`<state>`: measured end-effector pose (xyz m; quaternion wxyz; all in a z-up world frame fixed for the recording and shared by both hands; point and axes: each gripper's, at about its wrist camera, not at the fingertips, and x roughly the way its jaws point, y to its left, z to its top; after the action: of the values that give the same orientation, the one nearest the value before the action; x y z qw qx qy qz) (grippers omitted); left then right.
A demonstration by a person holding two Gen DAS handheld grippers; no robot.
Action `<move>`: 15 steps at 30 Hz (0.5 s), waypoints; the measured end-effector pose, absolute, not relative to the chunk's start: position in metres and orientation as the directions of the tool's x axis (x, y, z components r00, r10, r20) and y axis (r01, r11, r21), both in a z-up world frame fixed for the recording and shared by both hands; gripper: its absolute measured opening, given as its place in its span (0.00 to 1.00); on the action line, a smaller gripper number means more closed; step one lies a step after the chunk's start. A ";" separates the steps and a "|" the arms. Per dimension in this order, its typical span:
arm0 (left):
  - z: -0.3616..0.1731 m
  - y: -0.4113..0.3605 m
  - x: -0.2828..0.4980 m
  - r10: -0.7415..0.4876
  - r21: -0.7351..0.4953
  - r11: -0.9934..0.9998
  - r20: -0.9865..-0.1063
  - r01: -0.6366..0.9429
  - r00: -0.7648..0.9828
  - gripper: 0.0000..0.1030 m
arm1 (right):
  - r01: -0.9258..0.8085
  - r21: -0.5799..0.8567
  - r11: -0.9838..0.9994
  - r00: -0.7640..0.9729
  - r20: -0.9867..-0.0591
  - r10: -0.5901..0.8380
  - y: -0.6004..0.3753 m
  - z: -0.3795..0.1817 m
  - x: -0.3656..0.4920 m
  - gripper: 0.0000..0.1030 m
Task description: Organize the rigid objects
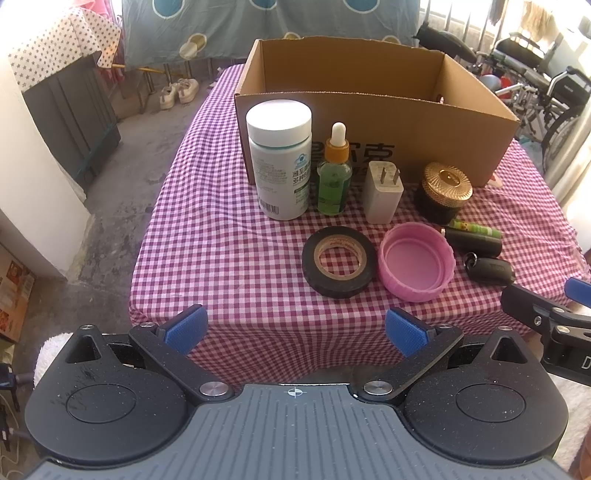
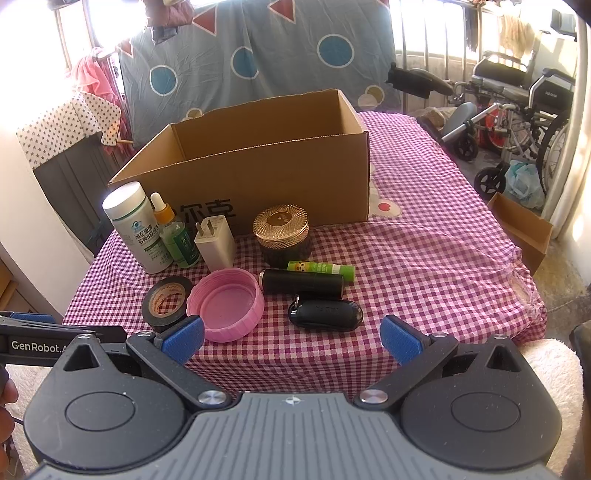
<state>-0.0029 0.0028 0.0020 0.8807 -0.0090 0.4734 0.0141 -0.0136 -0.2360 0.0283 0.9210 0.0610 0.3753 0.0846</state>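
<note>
Sunlit windows (image 2: 436,26), hung bedsheet (image 2: 258,55), wheelchair (image 2: 524,110), concrete floor (image 1: 122,177).

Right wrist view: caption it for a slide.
Open right tool faces a key fob, pink lid, tape roll and bottles before an open cardboard box.

The cardboard box (image 1: 369,122) hides its own floor, and bottles cover its printed lettering

You can read "GenRobot.A" in white on the left gripper (image 2: 37,332), large dark Chinese characters ending in "尔克" on the box (image 2: 295,177), and a barcode with partly legible Chinese print on the white bottle (image 1: 279,158).
</note>
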 end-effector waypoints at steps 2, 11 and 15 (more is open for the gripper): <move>0.002 0.003 -0.003 0.017 -0.002 0.999 -0.834 -0.034 0.551 1.00 | -0.110 0.175 0.978 0.704 -0.681 0.201 -0.236 0.028 -0.014 1.00; 0.003 0.003 -0.004 0.014 -0.005 0.999 -0.832 -0.032 0.554 1.00 | -0.107 0.170 0.980 0.706 -0.681 0.195 -0.234 0.027 -0.015 1.00; 0.004 0.002 -0.003 0.015 -0.001 1.000 -0.833 -0.030 0.553 1.00 | -0.104 0.172 0.980 0.703 -0.684 0.194 -0.235 0.027 -0.016 1.00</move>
<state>-0.0032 0.0019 0.0037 0.8812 -0.0076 0.4725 0.0128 -0.0156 -0.2346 0.0268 0.9209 0.0600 0.3766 0.0810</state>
